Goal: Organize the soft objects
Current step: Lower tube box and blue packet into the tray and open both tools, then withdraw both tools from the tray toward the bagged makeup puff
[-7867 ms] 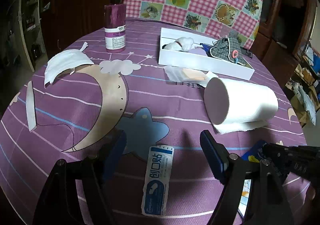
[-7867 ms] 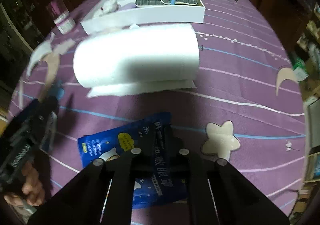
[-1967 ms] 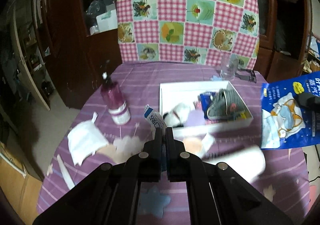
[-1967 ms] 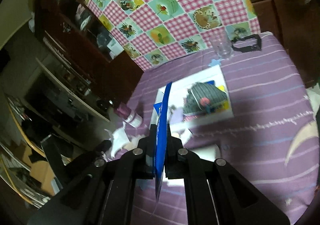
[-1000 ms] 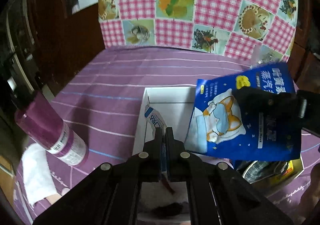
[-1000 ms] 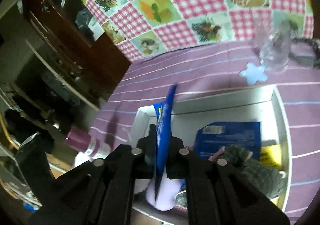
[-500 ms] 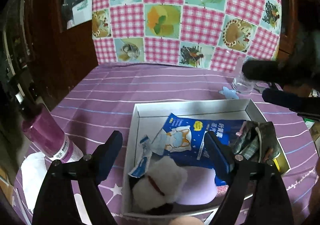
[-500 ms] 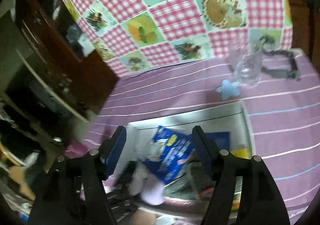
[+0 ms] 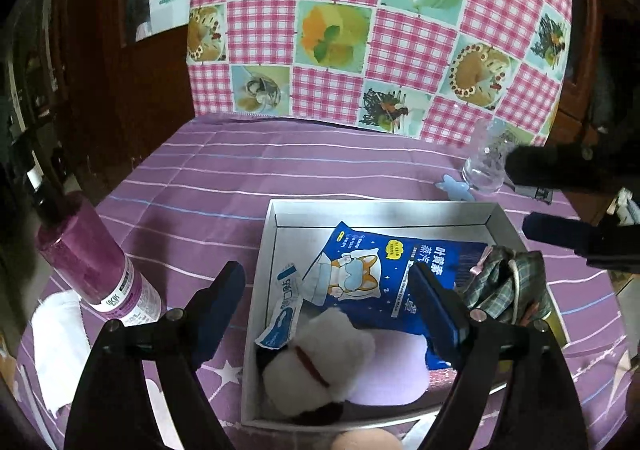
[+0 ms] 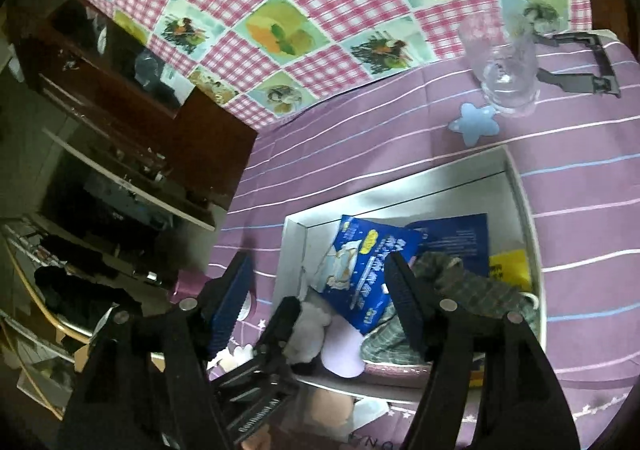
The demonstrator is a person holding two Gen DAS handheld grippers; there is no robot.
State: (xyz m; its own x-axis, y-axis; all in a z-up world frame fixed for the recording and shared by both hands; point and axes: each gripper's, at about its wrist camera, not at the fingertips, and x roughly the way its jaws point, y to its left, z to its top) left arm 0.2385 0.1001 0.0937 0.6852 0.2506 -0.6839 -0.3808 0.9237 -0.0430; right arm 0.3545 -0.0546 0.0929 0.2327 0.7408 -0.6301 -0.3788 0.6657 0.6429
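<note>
A white box (image 9: 273,242) on the purple cloth holds the soft items. In it lie the blue eye-mask packet (image 9: 384,270), a small white-and-blue sachet (image 9: 286,306), a white fluffy ball (image 9: 320,358), a lilac pad (image 9: 388,366) and a plaid pouch (image 9: 508,286). My left gripper (image 9: 326,314) hovers open over the box's near left part with nothing between its fingers. My right gripper (image 10: 318,300) is open and empty above the box (image 10: 524,201), with the blue packet (image 10: 360,270) below it. It also shows in the left wrist view as the right gripper (image 9: 556,201) at the far right.
A purple pump bottle (image 9: 88,262) stands left of the box, with a white face mask (image 9: 56,330) in front of it. A clear glass (image 10: 504,65) and a black bracket (image 10: 580,61) sit behind the box. A peach puff (image 9: 364,442) lies by the near rim.
Both grippers were shut over the box, the left on the sachet and the right on the blue packet. Both have opened, and the two packets now lie in the box.
</note>
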